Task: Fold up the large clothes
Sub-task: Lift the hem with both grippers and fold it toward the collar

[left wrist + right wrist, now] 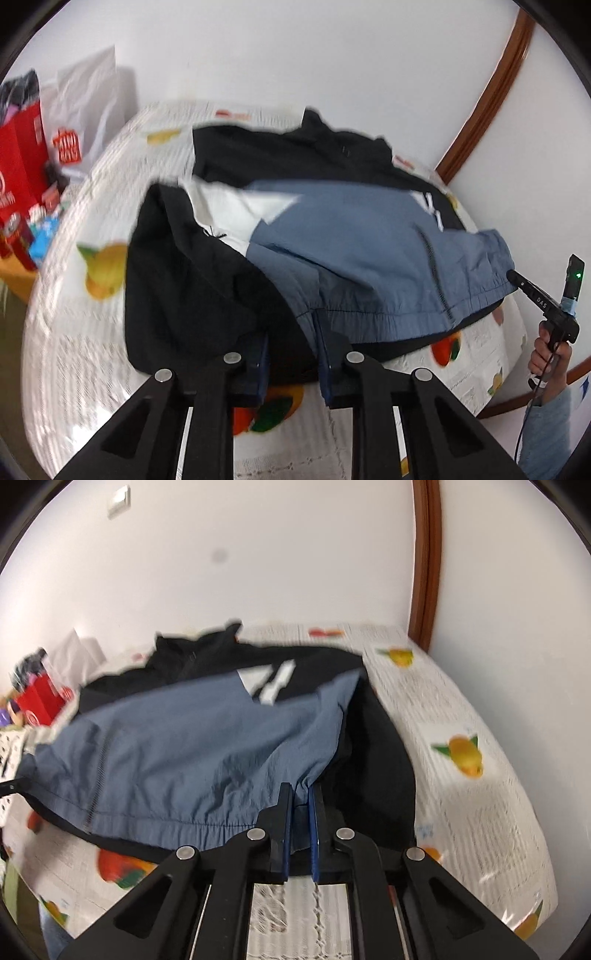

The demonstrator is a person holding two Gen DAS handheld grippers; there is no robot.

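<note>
Directly ahead of both grippers, a blue-and-black jacket lies on the bed, hem running left to right. Right gripper clenches the hem's right corner; left gripper, fingers parted, straddles the left corner.

We see a jacket that is blue and black, with a white patch and white stripes on it. The bed cover is white with little grey lines and pictures of yellow, orange and green fruit. Our grippers are black with blue pads. The bags are red and white. The wall is white, with brown trim.
</note>
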